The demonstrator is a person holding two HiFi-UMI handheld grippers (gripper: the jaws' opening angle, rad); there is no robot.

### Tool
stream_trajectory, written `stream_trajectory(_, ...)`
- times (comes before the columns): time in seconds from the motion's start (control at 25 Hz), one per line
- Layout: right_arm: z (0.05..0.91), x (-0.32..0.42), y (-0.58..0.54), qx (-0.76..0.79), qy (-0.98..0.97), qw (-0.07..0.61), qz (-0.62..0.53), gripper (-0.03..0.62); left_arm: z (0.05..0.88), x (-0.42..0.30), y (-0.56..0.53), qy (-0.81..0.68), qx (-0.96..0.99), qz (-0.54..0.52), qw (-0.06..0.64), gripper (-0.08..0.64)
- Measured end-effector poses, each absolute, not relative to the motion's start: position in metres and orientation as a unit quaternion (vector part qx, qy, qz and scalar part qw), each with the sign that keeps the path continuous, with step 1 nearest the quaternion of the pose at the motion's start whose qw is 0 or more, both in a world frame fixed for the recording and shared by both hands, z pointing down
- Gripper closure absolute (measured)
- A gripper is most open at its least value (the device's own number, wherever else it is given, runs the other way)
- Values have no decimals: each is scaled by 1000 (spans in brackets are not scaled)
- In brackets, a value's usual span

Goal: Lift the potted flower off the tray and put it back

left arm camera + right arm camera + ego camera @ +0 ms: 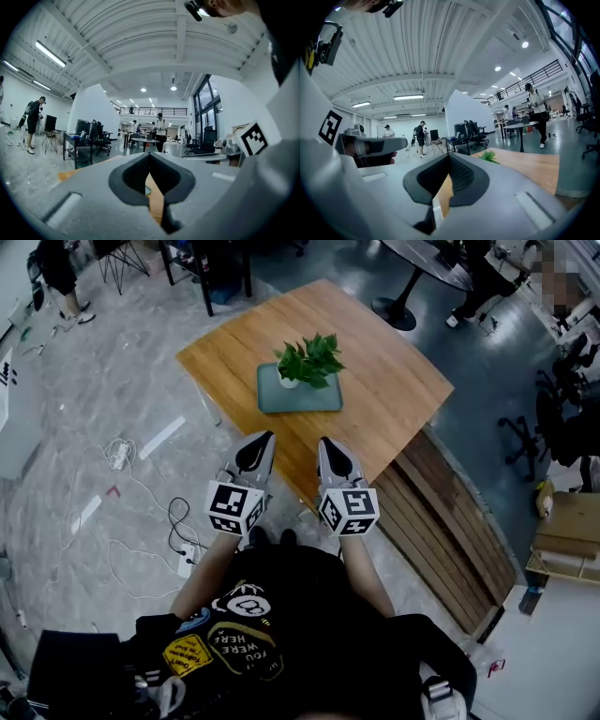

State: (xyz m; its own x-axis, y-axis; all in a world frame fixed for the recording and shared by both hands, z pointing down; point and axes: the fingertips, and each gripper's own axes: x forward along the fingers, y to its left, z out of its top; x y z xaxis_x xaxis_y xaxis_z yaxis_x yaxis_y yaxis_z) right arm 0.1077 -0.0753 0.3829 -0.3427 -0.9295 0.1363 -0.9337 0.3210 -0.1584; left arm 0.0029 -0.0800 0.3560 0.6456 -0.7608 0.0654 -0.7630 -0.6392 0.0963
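On the wooden table point(394, 381) lies a grey-green tray point(323, 399), and a potted flower point(307, 360) with green leaves in a small white pot stands on its left part. Both grippers hover side by side short of the table's near edge, pointing at the tray. My left gripper point(265, 437) is shut with nothing in it, its tips meeting point(150, 153). Just right of it, my right gripper point(325, 442) is also shut and empty point(450, 157). In the right gripper view the flower's leaves point(488, 157) peek over the jaw, well ahead.
Wooden slats point(459, 521) lie on the floor right of the table. Cables and a power strip point(183, 559) are on the floor at the left. Office chairs point(525, 432), a round table point(422, 259) and several people stand further off.
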Motion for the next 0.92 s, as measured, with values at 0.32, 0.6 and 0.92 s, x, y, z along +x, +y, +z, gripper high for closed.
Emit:
stream_trajectory(0.32,382,114,-58,582,-806,8,109,594,355,-5,-66,-425,904,18,48,558)
stream_trajectory(0.6,387,118,-52,583,-804,13,114,592,358,2,-61,-412,910,20,48,558)
stream_trajectory(0.92,390,118,-62,583,-805,15,111,594,366,6,-71,-405,912,22,53,558)
